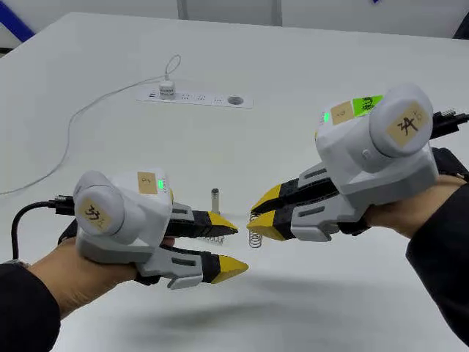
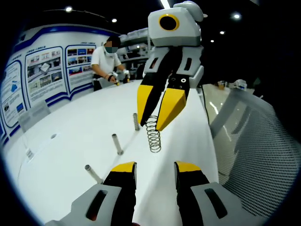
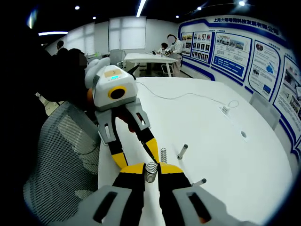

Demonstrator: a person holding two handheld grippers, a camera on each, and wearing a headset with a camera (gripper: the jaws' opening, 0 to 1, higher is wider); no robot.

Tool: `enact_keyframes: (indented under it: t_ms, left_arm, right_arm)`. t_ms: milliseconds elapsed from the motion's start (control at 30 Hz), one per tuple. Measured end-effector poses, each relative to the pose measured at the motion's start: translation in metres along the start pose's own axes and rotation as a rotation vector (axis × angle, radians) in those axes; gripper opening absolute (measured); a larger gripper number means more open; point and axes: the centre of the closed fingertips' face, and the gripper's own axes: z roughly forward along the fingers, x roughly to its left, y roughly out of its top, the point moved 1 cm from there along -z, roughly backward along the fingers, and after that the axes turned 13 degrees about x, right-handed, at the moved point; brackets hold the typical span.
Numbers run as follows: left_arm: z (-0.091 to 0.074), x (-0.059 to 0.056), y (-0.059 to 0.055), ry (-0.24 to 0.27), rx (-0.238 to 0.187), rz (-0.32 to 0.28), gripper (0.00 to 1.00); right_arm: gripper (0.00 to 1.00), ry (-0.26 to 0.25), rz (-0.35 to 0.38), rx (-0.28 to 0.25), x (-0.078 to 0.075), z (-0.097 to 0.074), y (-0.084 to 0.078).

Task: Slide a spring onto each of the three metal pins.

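One spring (image 1: 214,239) partly hidden behind the left tool (image 1: 242,248)

Handwritten stickers, none clearly legible.
Tan stickers (image 1: 94,213) sit on the rear cap and top edge of the left gripper (image 1: 239,249) and the right gripper (image 1: 251,218). Their scrawl, like the headings on the blue wall panels (image 3: 233,54), cannot be read.

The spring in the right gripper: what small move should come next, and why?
Probably raise the spring in the right gripper and bring it over the nearest pin. The jaws grip its top coils. It hangs low beside that pin, not above it, and the pin looks bare.
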Motion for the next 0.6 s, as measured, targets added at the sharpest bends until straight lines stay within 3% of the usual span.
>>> enact_keyframes:
  t_ms: [600]
  left_arm:
    - [-0.032, 0.017, -0.019, 0.103, -0.028, -0.126, 0.49]
  right_arm:
    - [0.11, -0.179, 0.116, -0.052, -0.066, -0.023, -0.007]
